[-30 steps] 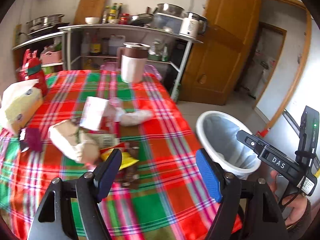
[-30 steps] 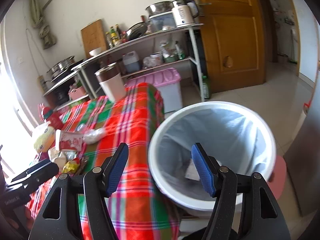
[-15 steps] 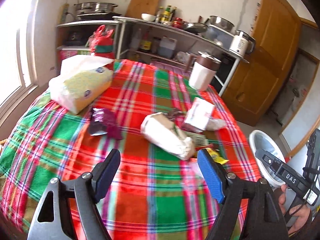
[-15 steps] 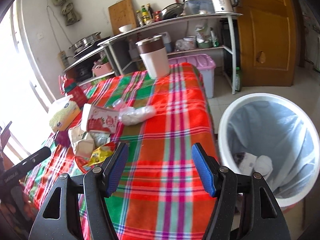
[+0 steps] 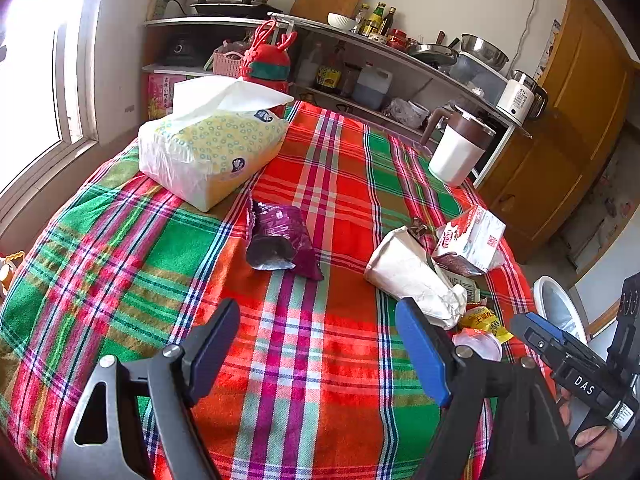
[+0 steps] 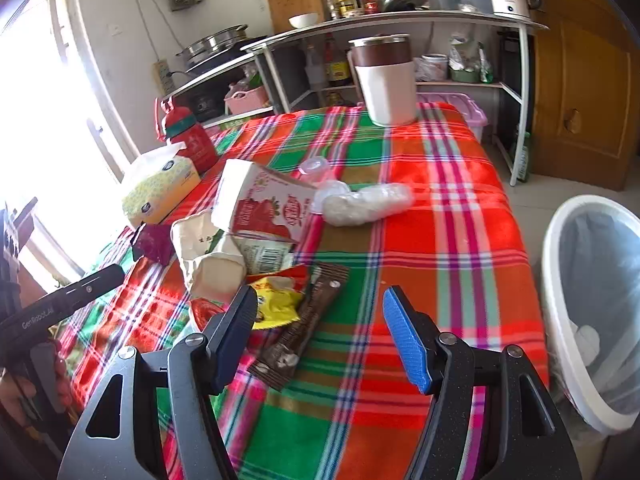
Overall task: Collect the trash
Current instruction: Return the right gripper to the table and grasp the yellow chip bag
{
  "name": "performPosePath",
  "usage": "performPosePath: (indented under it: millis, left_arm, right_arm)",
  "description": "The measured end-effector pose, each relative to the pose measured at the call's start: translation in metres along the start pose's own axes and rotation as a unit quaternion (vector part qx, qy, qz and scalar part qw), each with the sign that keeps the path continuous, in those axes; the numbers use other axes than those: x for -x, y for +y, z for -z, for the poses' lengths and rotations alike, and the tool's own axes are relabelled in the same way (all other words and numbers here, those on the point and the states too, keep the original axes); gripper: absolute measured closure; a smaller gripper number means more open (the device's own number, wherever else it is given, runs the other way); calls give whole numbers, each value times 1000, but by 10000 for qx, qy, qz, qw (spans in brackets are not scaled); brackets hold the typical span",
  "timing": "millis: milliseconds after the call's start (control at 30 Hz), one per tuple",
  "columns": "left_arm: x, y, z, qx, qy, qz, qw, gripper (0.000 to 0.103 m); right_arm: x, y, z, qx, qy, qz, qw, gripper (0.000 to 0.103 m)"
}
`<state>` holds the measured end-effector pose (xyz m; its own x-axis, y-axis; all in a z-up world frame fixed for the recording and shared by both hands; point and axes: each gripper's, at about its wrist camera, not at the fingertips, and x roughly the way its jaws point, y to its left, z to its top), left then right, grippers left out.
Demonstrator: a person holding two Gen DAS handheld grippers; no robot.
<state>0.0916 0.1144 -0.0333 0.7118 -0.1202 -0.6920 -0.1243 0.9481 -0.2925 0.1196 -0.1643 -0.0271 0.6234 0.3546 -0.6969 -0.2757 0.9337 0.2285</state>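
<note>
Trash lies on the plaid tablecloth: a purple foil wrapper, a crumpled white paper bag, a red-and-white carton, a yellow packet, a brown wrapper and a clear plastic bag. My left gripper is open and empty, above the table near the purple wrapper. My right gripper is open and empty, just above the brown wrapper. The white trash bin with a liner stands on the floor to the right of the table.
A tissue pack, a red bottle and a white jug with a brown lid stand on the table. Kitchen shelves with pots line the back wall. A wooden door is at the right.
Both grippers swung left from the bin toward the table. The right gripper now hovers over the trash pile; the left view now centres on the purple wrapper.
</note>
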Motion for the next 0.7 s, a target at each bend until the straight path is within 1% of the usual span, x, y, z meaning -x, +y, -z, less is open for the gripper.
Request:
performPosePath:
  millis: [167,267,333,400,467,533,600,700]
  left_arm:
    - [-6,4,-4,11,42,23,10000,21]
    - [-10,8,-7,16,46,-36,10000,20]
    - [-12,12,-9,55,60,-52,10000,20]
    - [-15,15,-11,119,81,-54,9999,20]
    - [-18,17,-14,124,80,-75,9999,20]
    - [-22,17,-18,105,80,-126,9998,20]
    - [-27,17,-22,96,109,-141,9998,20]
    - [-35,21,-29,235,165,-85,9996,20]
  right_arm:
    - [-13,16,-1,329,142,-69,9993,37]
    - [-19,25,1,573,220,68,9981,38]
    - [-23,27,2,613,274,71,9977,42]
    - [-25,28,3,657,305,52,9974,44]
    - [-28,31,5,731,334,118,9967,48]
    - [-29,32,6,772,324,176,9963,61]
    - [-29,32,6,756,340,143,9965,62]
    - [-28,30,6,707,318,143,9969,64]
